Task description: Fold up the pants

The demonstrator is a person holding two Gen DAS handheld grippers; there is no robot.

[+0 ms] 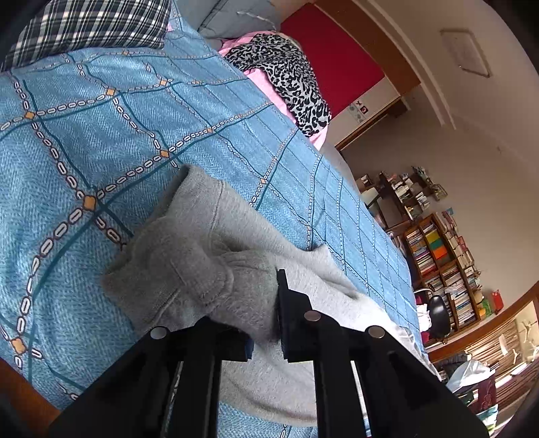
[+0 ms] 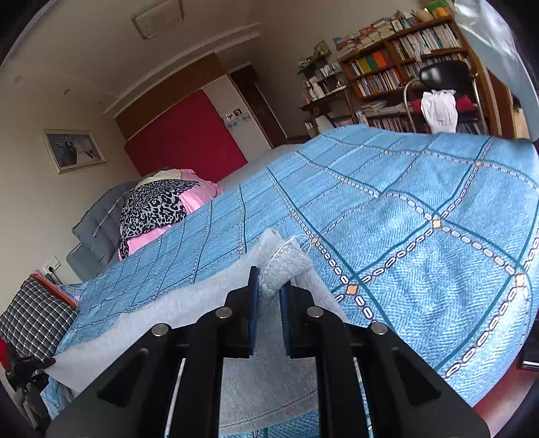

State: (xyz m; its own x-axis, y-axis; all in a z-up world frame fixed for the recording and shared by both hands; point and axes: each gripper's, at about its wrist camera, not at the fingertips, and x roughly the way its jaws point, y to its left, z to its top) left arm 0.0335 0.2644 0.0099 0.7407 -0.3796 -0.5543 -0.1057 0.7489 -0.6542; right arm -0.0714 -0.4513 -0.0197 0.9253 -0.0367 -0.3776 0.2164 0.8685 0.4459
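Grey fleece pants (image 1: 209,256) lie along the near edge of a bed with a blue patterned cover (image 1: 101,134). In the left wrist view my left gripper (image 1: 262,323) is shut on a bunched end of the pants, with the hemmed cuffs folded up and sticking out past the fingers. In the right wrist view the pants (image 2: 188,313) stretch away to the left along the cover (image 2: 421,202). My right gripper (image 2: 269,296) is shut on a raised fold of their edge, and a thin white cord loops from that fold.
A plaid pillow (image 1: 91,30) and a leopard-print cloth on pink bedding (image 1: 286,74) lie at the head of the bed. Bookshelves (image 2: 404,50) and a black chair with a white cloth (image 2: 441,97) stand beyond the foot. The wooden bed frame (image 1: 20,397) shows below the cover.
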